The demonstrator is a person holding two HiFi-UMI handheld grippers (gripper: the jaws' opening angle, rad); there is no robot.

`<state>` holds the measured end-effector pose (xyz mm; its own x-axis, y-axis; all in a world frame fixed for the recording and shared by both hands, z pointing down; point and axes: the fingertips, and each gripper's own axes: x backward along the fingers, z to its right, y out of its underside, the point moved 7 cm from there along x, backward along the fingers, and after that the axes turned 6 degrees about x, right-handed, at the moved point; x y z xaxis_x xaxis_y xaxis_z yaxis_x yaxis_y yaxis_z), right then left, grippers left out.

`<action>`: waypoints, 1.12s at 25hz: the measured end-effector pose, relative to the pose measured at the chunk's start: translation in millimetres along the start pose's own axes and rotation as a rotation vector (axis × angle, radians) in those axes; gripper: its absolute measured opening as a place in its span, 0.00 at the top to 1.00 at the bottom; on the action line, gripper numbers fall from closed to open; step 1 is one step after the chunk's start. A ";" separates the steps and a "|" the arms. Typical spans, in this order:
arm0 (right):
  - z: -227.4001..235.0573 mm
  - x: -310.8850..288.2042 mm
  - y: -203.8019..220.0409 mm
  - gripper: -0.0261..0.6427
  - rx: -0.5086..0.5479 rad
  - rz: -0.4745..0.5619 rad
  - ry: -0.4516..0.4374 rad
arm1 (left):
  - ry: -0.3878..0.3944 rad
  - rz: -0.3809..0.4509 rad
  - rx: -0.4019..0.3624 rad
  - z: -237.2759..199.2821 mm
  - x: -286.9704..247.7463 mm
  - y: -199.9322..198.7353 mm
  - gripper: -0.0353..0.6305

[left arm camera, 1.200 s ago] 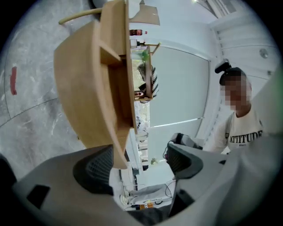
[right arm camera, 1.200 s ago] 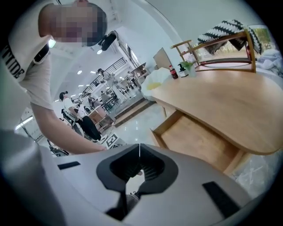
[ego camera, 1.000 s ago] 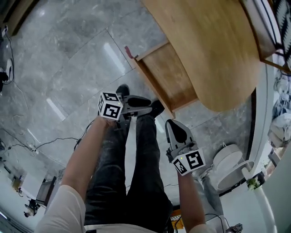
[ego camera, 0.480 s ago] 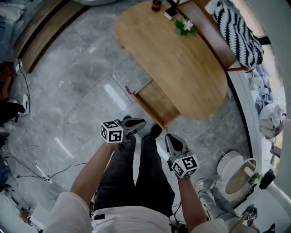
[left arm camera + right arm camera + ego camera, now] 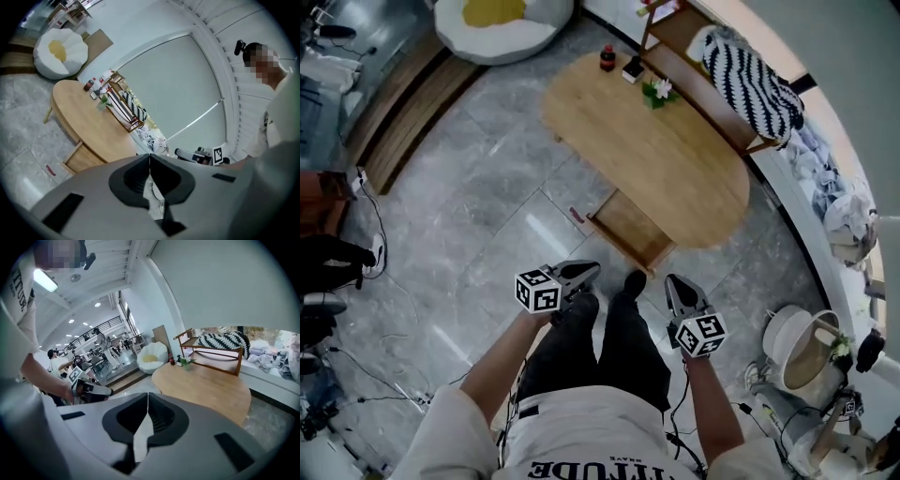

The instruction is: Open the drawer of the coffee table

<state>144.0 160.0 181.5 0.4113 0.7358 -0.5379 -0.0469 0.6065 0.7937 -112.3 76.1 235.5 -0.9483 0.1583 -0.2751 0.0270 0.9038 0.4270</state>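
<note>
At the bottom edge of the head view, the person's white T-shirt (image 5: 581, 448) is showing large dark letters upside down, reading "ITUDE". Earlier letters and a smaller line are too blurred to read. The same letters are running along the sleeve at the upper left of the right gripper view. The left marker cube (image 5: 538, 291) and right marker cube (image 5: 701, 335) are showing black-and-white square code patterns.

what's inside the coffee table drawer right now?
The pulled-out part of the drawer shows only bare wooden bottom, nothing lying in it. Its back end sits under the tabletop, so that part is hidden.
</note>
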 end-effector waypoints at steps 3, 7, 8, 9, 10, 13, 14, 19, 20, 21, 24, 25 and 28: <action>-17.2 13.1 -10.9 0.93 -0.002 0.019 0.026 | 0.000 0.006 -0.014 17.9 19.6 -12.0 0.91; -39.9 29.2 -19.3 0.93 0.016 0.058 0.073 | 0.001 0.012 -0.072 37.1 42.6 -29.9 0.91; -43.7 35.0 -19.7 0.93 0.011 0.071 0.091 | 0.002 0.012 -0.089 41.8 47.6 -32.4 0.91; -46.5 41.2 -20.1 0.93 0.003 0.085 0.109 | 0.003 0.011 -0.109 46.5 51.5 -35.2 0.91; -48.9 47.3 -21.0 0.93 -0.006 0.100 0.127 | 0.005 0.008 -0.133 51.4 54.2 -38.9 0.91; -57.5 64.8 -26.7 0.93 -0.020 0.128 0.164 | 0.009 -0.006 -0.208 70.2 59.5 -52.6 0.92; -61.0 69.6 -29.5 0.93 -0.018 0.133 0.171 | 0.012 -0.007 -0.230 76.9 61.3 -57.2 0.92; -77.2 96.2 -40.5 0.93 -0.003 0.186 0.224 | 0.021 -0.005 -0.303 100.6 70.5 -64.6 0.92; -78.1 103.2 -42.4 0.93 0.000 0.199 0.233 | 0.020 -0.002 -0.314 105.4 71.8 -63.9 0.92; -77.8 110.3 -44.4 0.93 0.004 0.210 0.241 | 0.018 0.001 -0.326 110.6 72.6 -63.6 0.92; -70.7 131.6 -48.4 0.93 0.010 0.239 0.270 | 0.003 0.018 -0.377 127.8 72.2 -65.0 0.92; -67.7 138.6 -48.2 0.93 0.011 0.249 0.281 | -0.005 0.024 -0.399 133.6 72.1 -65.0 0.92; -60.8 160.3 -45.9 0.93 0.018 0.278 0.311 | -0.027 0.035 -0.475 151.0 72.5 -62.0 0.92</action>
<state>156.7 268.5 41.5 0.0909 0.9284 -0.3603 -0.1008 0.3685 0.9242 -135.0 91.5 59.0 -0.9406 0.2011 -0.2735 -0.0952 0.6172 0.7811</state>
